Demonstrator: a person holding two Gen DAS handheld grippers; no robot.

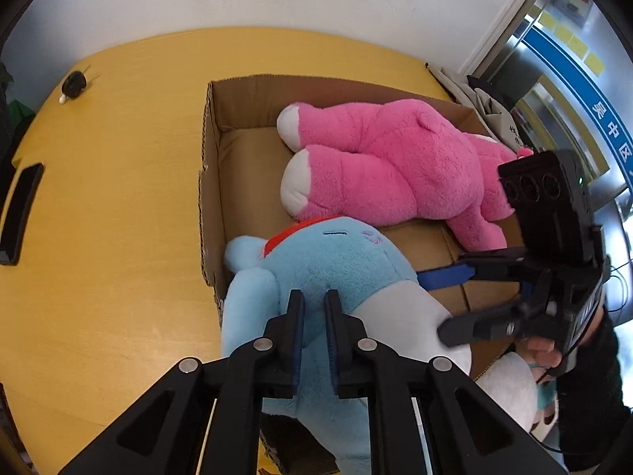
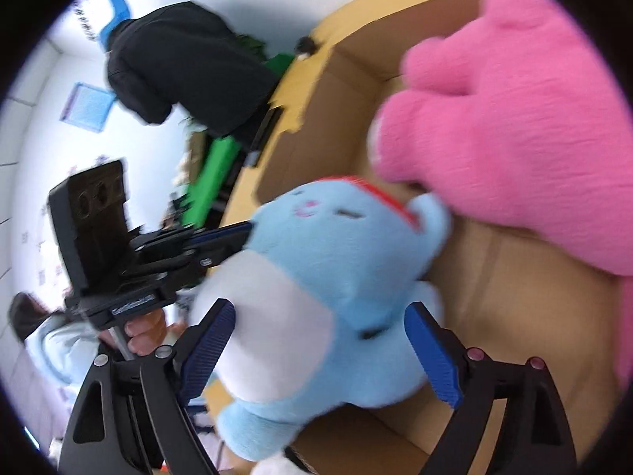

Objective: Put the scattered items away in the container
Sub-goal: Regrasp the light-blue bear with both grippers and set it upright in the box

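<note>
A light blue plush [image 1: 316, 269] with a white belly and red collar hangs over the near corner of the open cardboard box [image 1: 211, 182]. My left gripper [image 1: 314, 304] is shut on its back. My right gripper [image 2: 320, 340] is open, its blue pads either side of the plush's belly [image 2: 285, 316]; in the left wrist view it reaches in from the right [image 1: 455, 297]. A big pink plush [image 1: 395, 162] lies inside the box, also seen in the right wrist view [image 2: 514, 118].
The box stands on a yellow wooden table [image 1: 110, 206]. A black phone [image 1: 19, 213] lies at the table's left edge and a small black round object [image 1: 73, 84] at its far left. A person in black [image 2: 186, 67] stands beyond the table.
</note>
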